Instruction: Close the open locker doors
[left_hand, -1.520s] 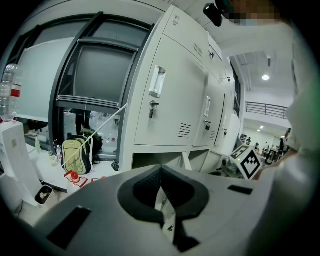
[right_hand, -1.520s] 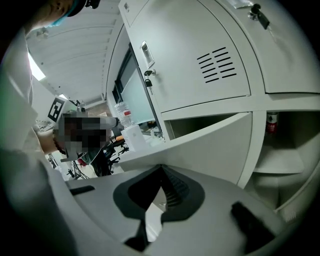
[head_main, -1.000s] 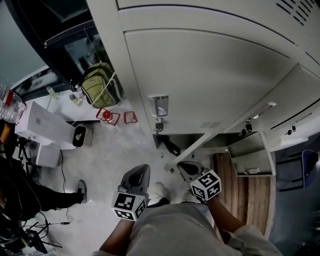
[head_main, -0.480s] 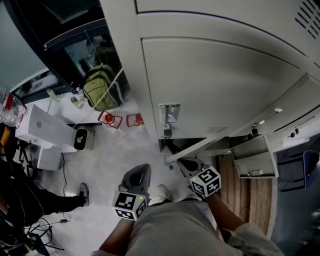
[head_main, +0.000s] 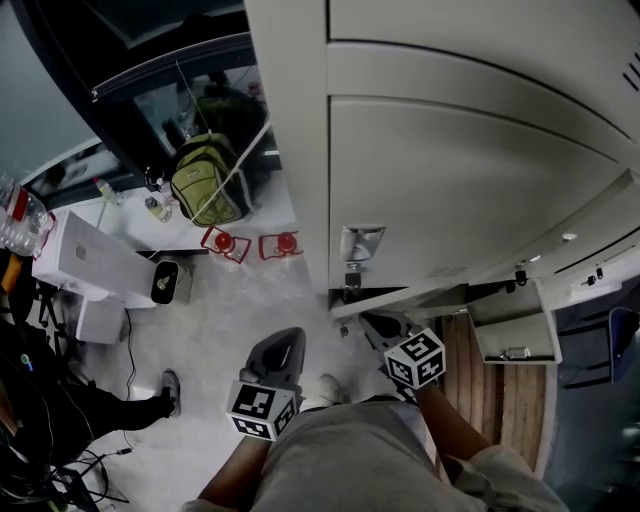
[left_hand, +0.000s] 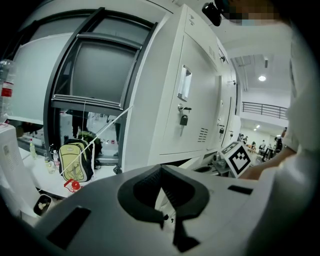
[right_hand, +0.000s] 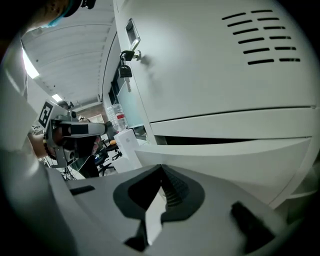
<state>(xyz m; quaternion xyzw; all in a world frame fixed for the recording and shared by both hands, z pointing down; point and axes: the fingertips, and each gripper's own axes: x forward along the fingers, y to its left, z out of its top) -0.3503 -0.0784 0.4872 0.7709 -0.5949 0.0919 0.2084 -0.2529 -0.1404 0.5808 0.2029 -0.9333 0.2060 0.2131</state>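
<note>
Head view shows the right tongs, closed and empty, just beside the low pale-grey metal locker door standing ajar; a square push near its free edge should seat it, while the closed left tongs hang idle.

I am standing in what looks like the locker corner of an office or lab, with tall grey metal lockers, a padlock on one door, a green backpack and white boxes on the pale floor.

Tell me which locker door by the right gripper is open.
The lower door, below the padlocked door: it swings out toward the right gripper, while the padlocked one sits flush.
</note>
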